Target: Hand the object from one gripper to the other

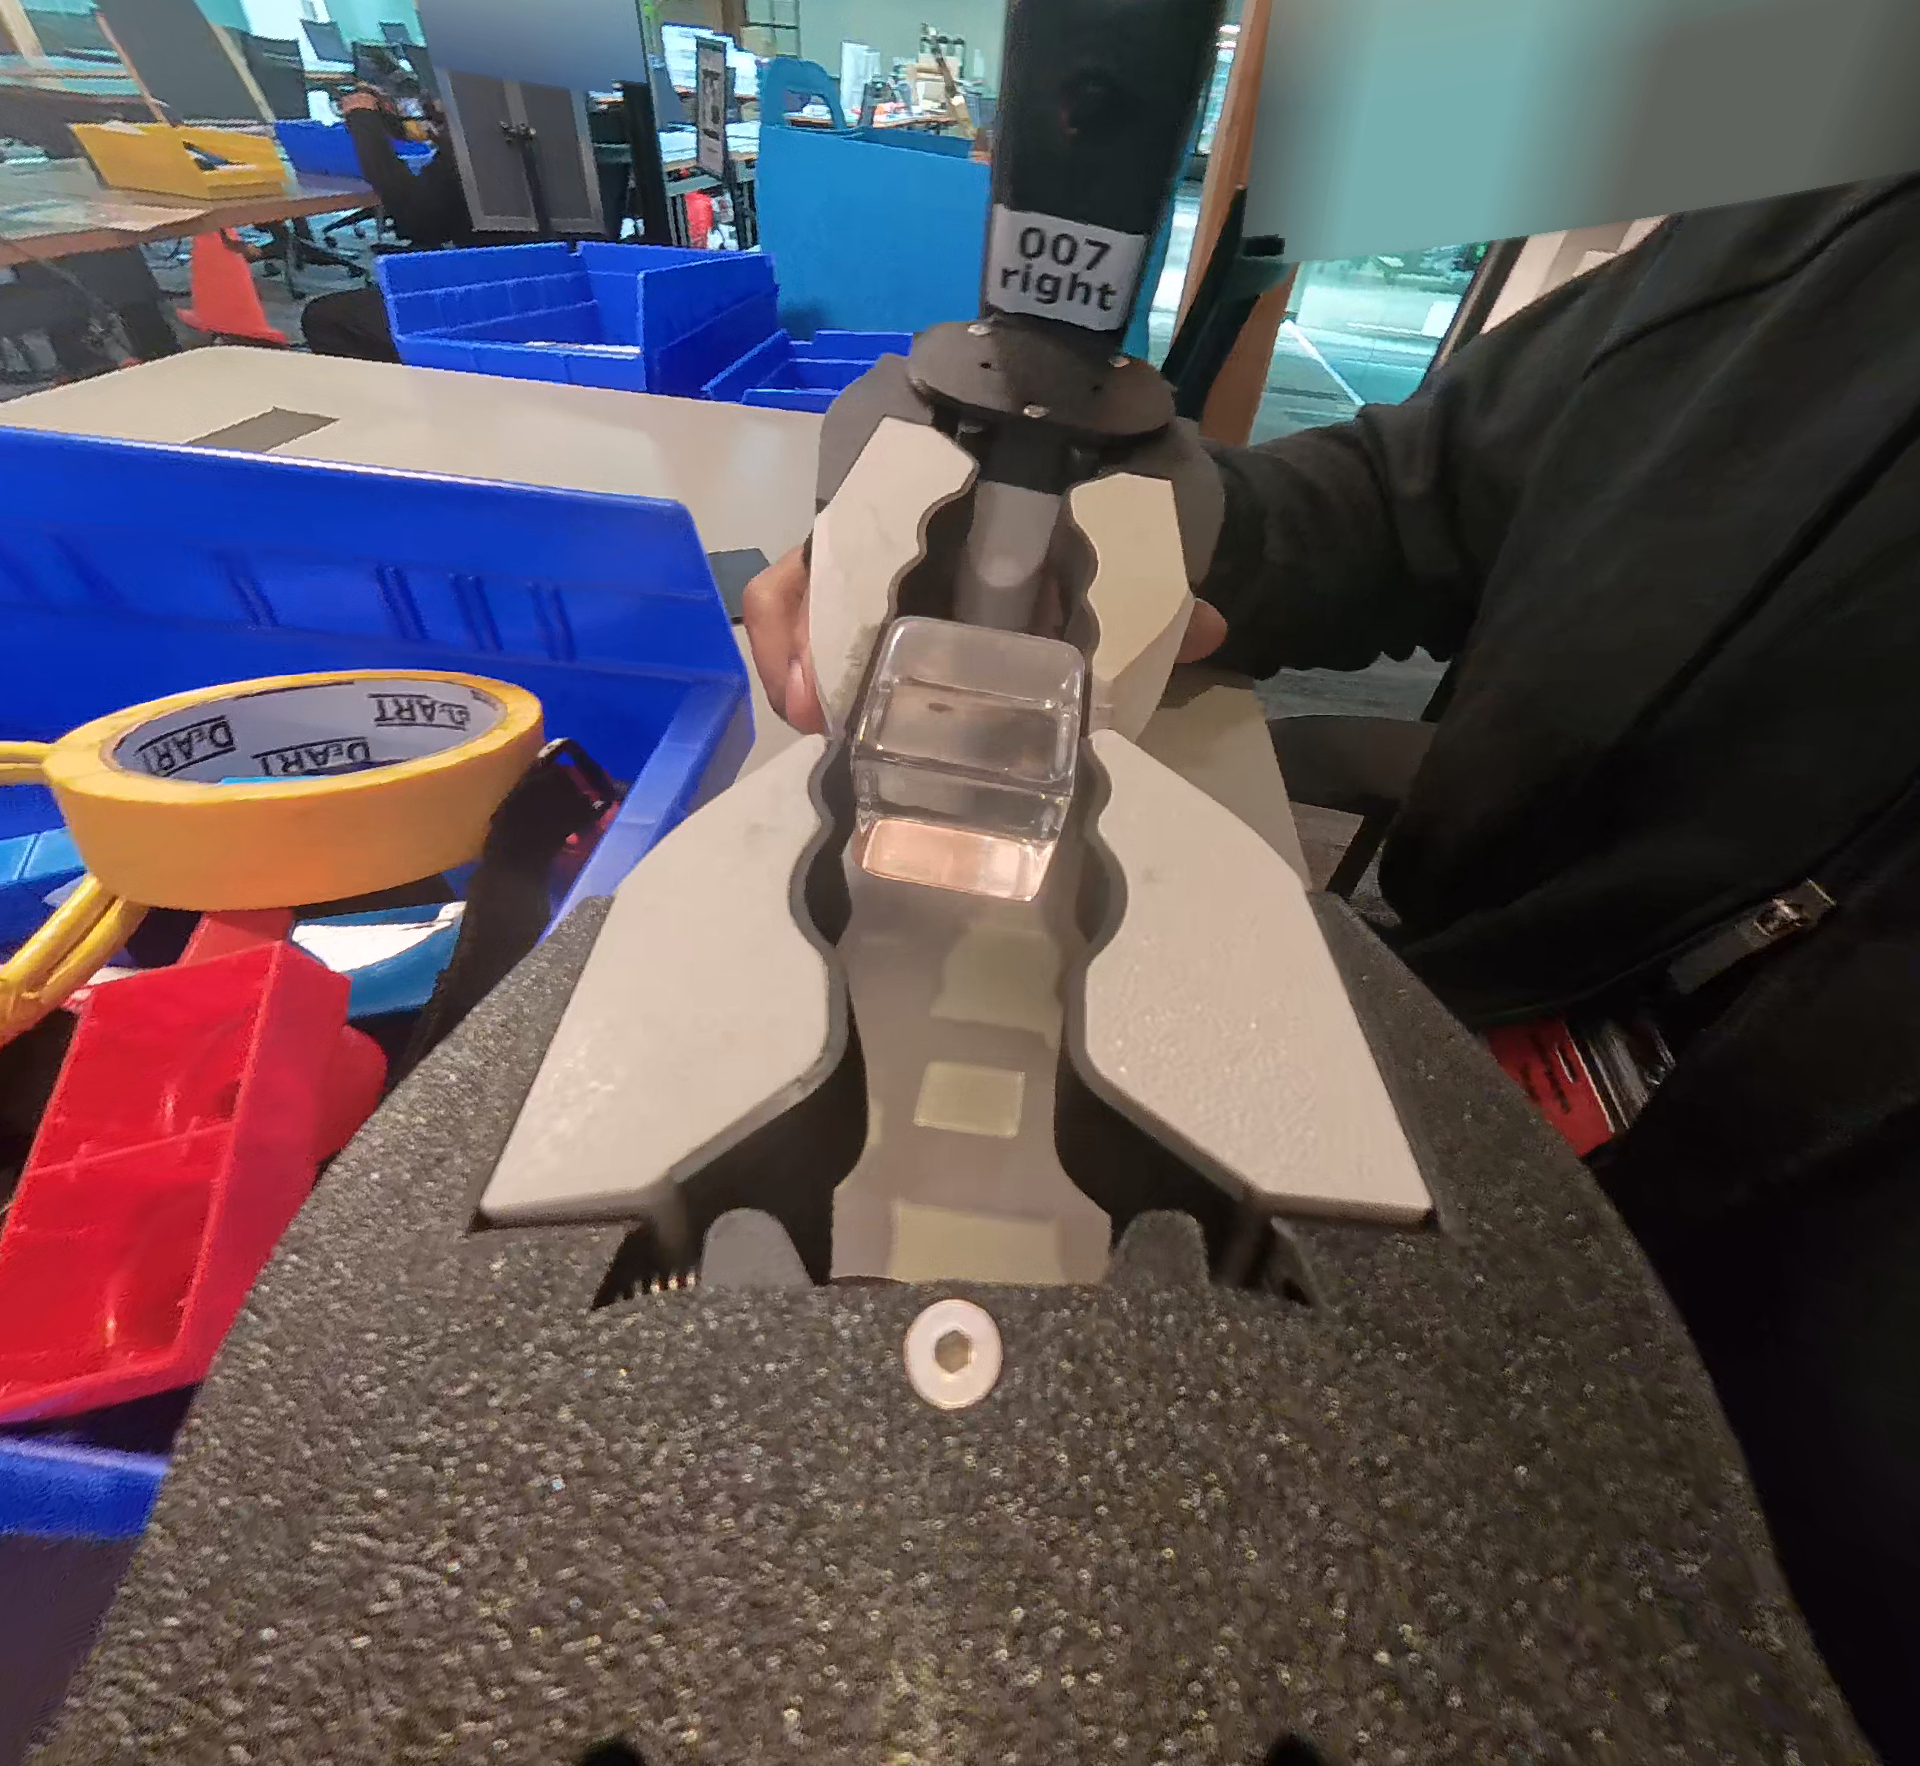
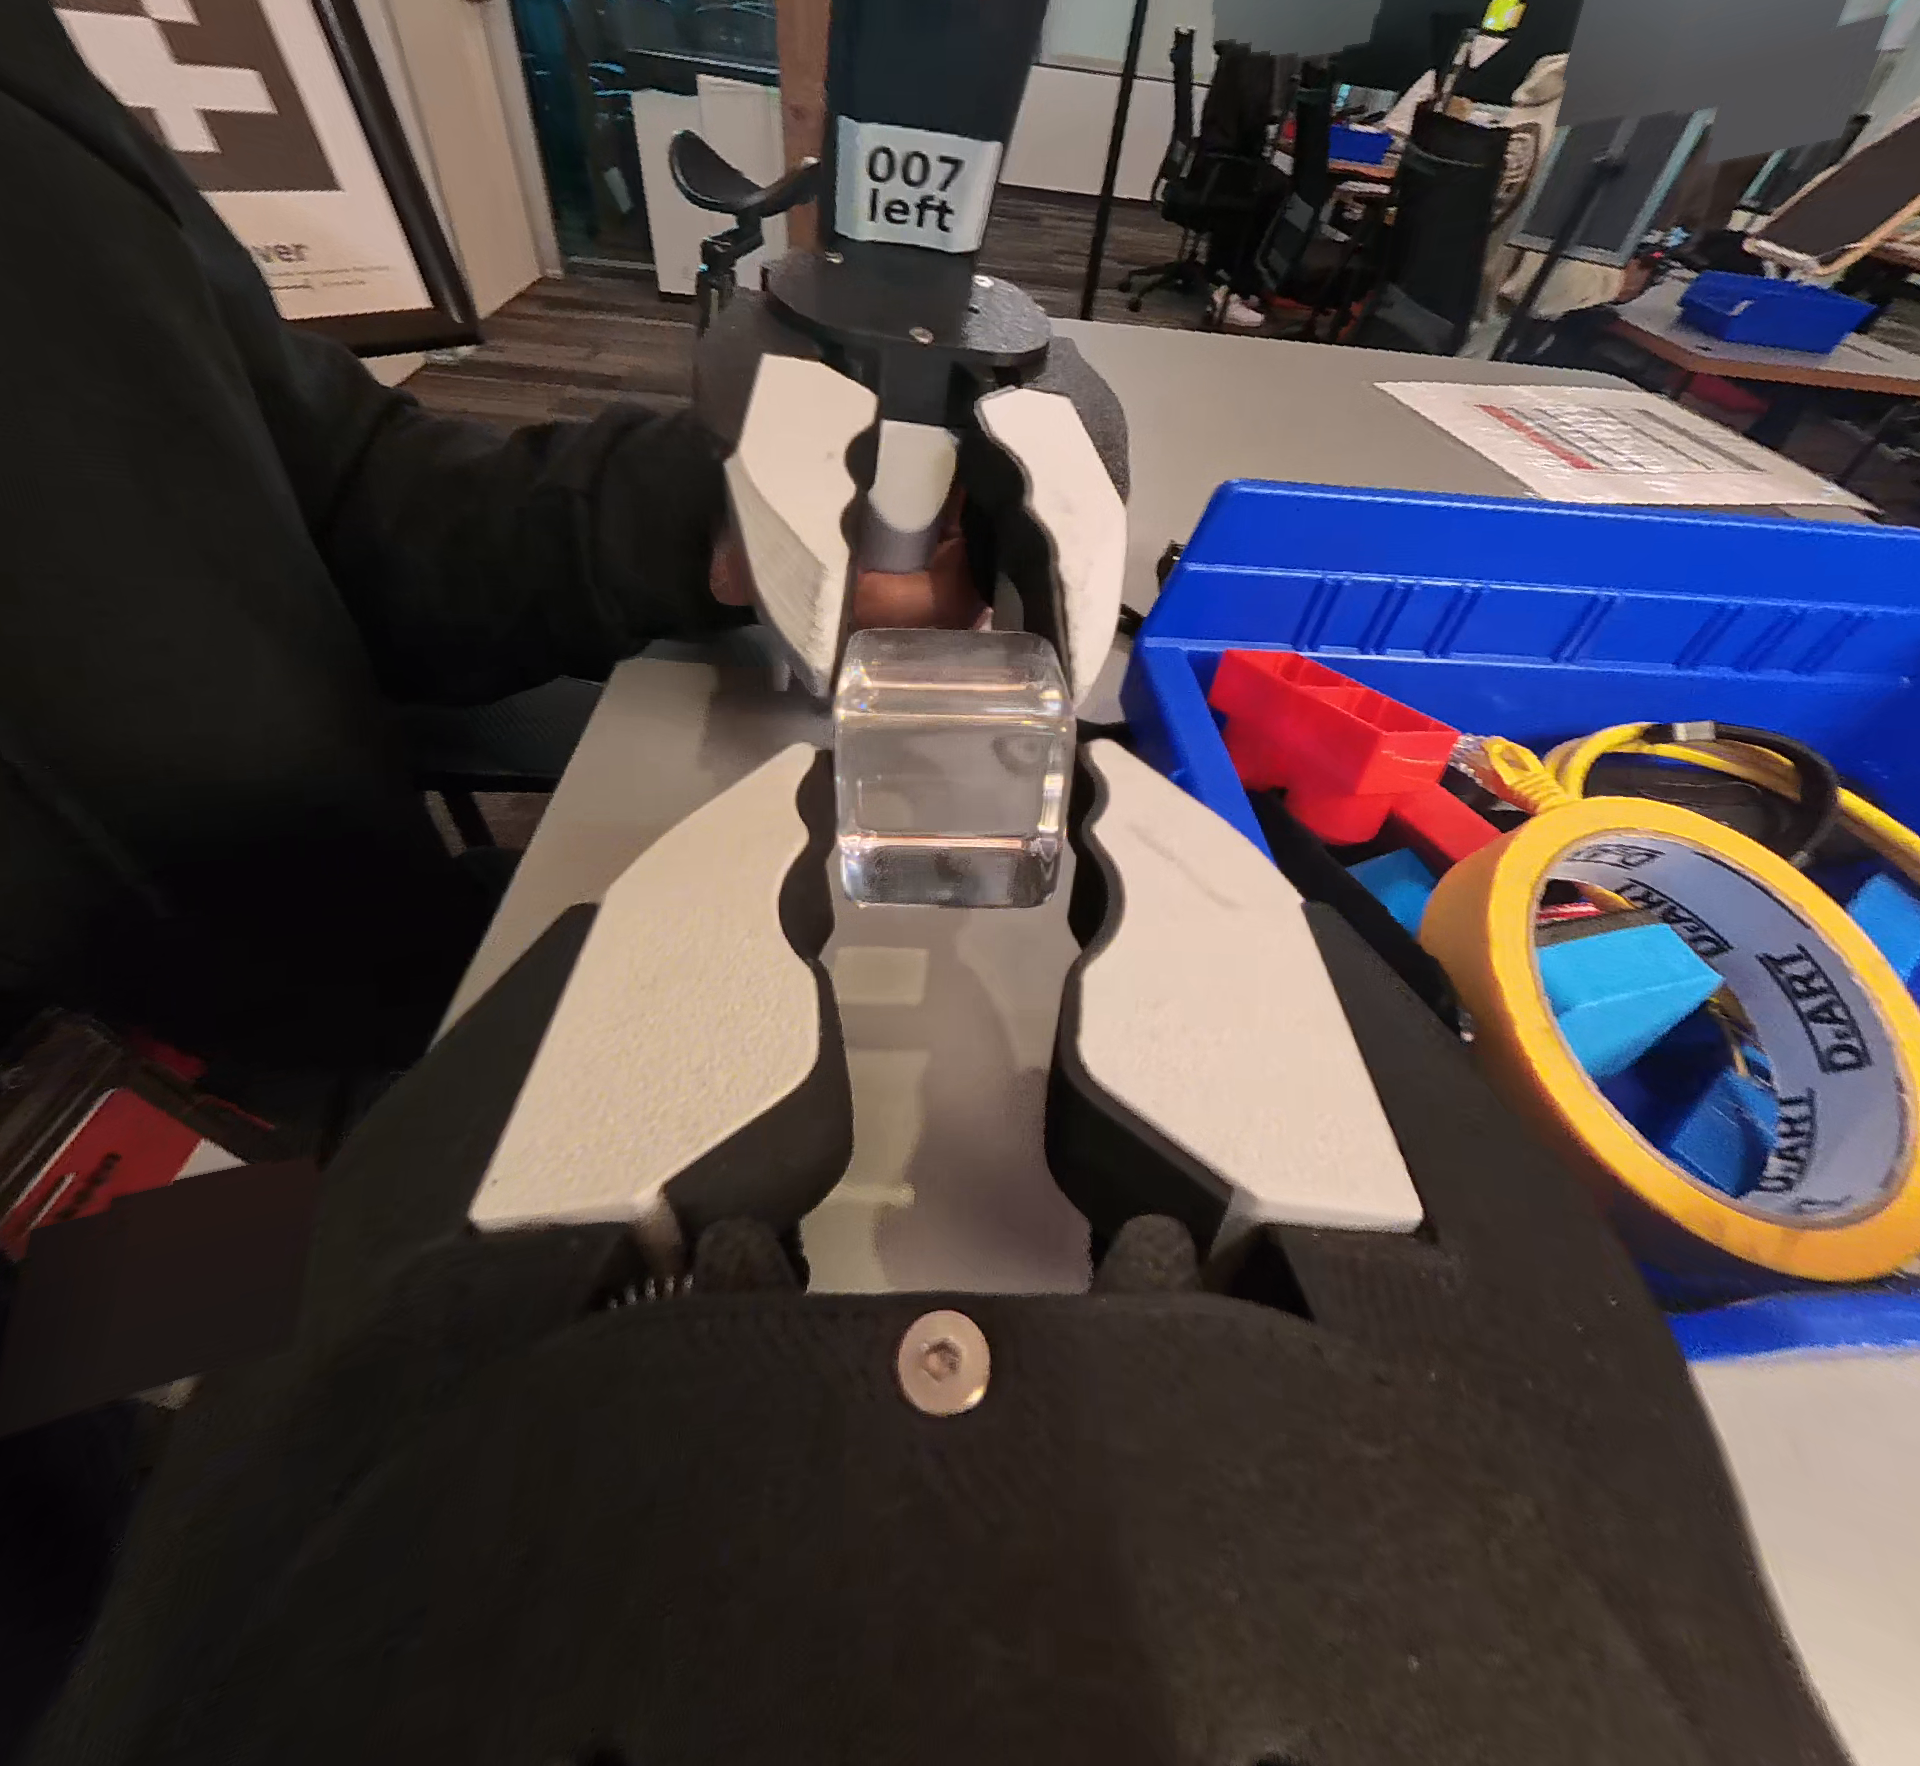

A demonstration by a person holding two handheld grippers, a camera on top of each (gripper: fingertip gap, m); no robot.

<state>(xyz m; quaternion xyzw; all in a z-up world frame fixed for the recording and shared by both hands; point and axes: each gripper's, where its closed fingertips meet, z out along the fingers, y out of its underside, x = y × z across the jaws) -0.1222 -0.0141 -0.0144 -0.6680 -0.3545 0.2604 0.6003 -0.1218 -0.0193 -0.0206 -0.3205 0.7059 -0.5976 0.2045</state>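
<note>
Clear cube (image 1: 961, 766) is mid-air at frame centre, between both grippers, above the table (image 2: 1247, 407). Left gripper (image 1: 961, 786) fingers flank its near end; right gripper (image 1: 977, 677) fingers flank the far end at 12 o'clock. Can't tell which pair is actually clamping. Blue bin (image 2: 1558, 573) with tape roll (image 2: 1683, 1041) sits at 3 o'clock in the right wrist view.
</note>
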